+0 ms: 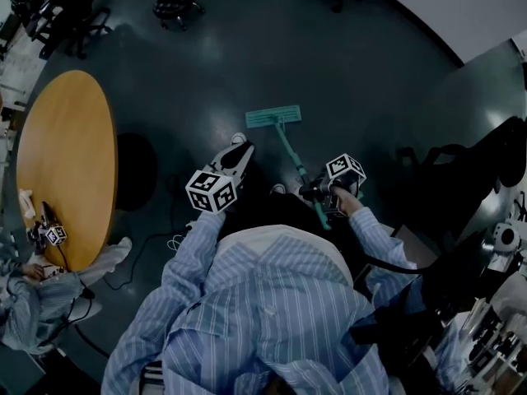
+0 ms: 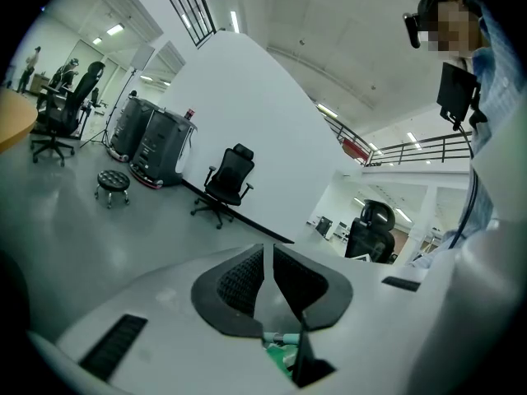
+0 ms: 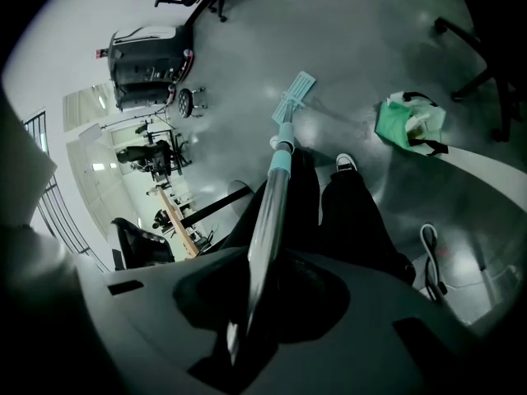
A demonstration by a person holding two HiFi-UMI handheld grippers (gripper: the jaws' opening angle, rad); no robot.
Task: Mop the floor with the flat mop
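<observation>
The person's striped shirt (image 1: 263, 303) is filling the bottom of the head view, with both sleeves reaching forward. The right hand-held gripper (image 1: 313, 190) (image 3: 262, 290) is clamping the handle of the flat mop (image 3: 274, 196), and the pole is running straight out between its jaws. The mop's pale green pad (image 1: 273, 118) (image 3: 294, 97) is lying flat on the dark floor (image 1: 247, 64), well to the right of the round wooden tabletop (image 1: 66, 155). The left hand-held gripper (image 1: 241, 152) (image 2: 265, 274) is hovering between the tabletop and the mop handle, touching neither. Its jaws are sitting almost together, showing only a thin slit and gripping nothing
</observation>
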